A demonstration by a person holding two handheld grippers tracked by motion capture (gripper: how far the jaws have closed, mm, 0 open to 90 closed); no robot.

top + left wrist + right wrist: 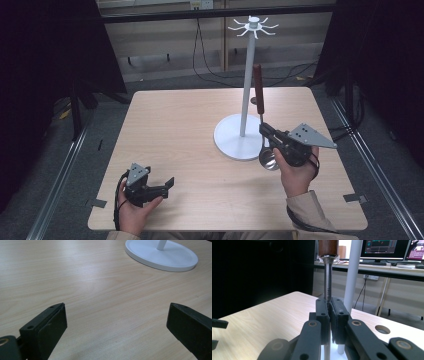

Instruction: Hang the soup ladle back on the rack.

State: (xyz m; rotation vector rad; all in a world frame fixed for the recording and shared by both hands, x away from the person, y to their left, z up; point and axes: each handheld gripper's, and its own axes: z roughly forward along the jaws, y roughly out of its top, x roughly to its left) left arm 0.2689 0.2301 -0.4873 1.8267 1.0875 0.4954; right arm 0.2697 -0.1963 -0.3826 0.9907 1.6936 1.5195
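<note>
High view has the right tool (266,131) pinching a ladle (259,107) by its metal shaft, upright just beside the white stand (248,80). Hanging it on the top hooks looks undone. Left tool (167,184) rests spread, well away, empty on the bench (185,125).

Wooden table (180,130); white stand base (232,142) resting on it.

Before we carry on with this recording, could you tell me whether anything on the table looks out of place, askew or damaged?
Nothing stands out. The right gripper holds the ladle upright by its metal shaft beside the white hook stand, which stands straight on the table. The left gripper is open over bare wood.
</note>
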